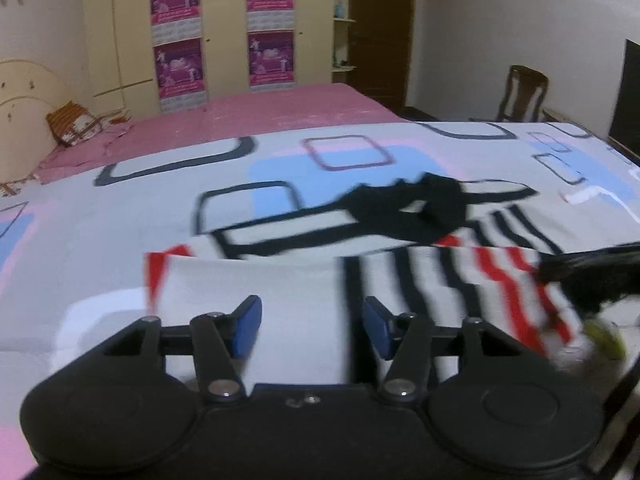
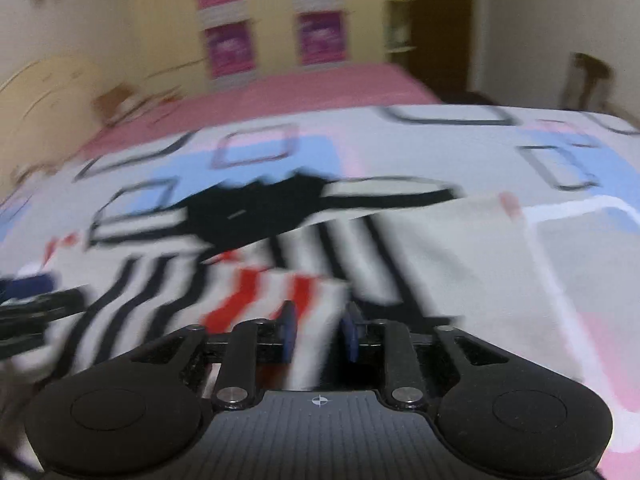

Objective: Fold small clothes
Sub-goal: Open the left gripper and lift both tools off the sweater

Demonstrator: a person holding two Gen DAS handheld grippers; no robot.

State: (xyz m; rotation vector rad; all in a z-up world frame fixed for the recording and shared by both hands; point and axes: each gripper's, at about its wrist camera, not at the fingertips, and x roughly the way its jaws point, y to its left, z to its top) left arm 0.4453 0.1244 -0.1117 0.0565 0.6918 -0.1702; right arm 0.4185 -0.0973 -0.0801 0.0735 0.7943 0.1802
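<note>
A small white garment [image 1: 296, 292] with black and red stripes and a black collar [image 1: 416, 208] lies on the patterned bedsheet [image 1: 120, 216]. My left gripper [image 1: 312, 328] is open, its blue pads either side of the garment's plain white part. My right gripper [image 2: 318, 336] is shut on the garment's red-and-white striped edge [image 2: 308, 312] and shows at the right of the left wrist view [image 1: 592, 276]. The garment fills the middle of the right wrist view [image 2: 440, 248], which is blurred. The left gripper shows at that view's left edge [image 2: 36, 312].
The bed continues behind with a pink sheet [image 1: 256, 116] and a pillow [image 1: 76, 124] by the headboard. A wardrobe with purple posters [image 1: 224, 32] stands at the back. A wooden chair [image 1: 520, 96] stands at the far right by the wall.
</note>
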